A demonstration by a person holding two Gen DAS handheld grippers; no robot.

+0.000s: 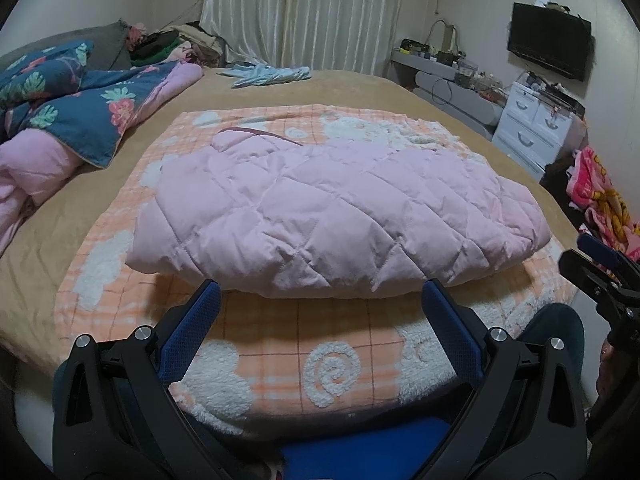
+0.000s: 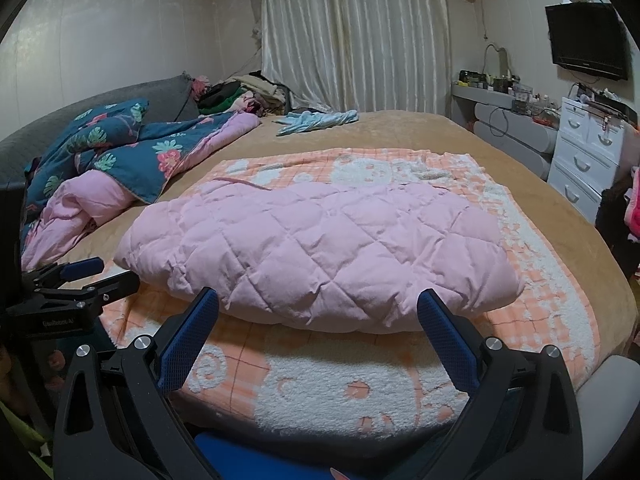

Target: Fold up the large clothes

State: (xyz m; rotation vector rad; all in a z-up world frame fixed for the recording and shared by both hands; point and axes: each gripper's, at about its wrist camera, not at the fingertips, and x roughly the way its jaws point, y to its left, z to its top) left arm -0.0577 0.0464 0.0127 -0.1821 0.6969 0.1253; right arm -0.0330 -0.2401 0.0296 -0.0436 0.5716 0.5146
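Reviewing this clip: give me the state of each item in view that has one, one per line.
Pink quilted jacket: folded into a compact bundle, lying on the orange checked blanket.
Left gripper: open, empty, just short of the jacket's near edge.
Right gripper: open, empty, at the near edge too.
Floral duvet: rumpled, pushed to the side.
Light blue garment: unfolded, at the far end of the bed.
Curtain: drawn shut.
Television: off.

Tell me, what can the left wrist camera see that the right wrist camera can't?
Only the left wrist view shows the right gripper at its edge and the bright towel beside the bed. Only the right wrist view shows the left gripper. Both show the folded pink quilted jacket on the orange blanket, the floral duvet and the TV.
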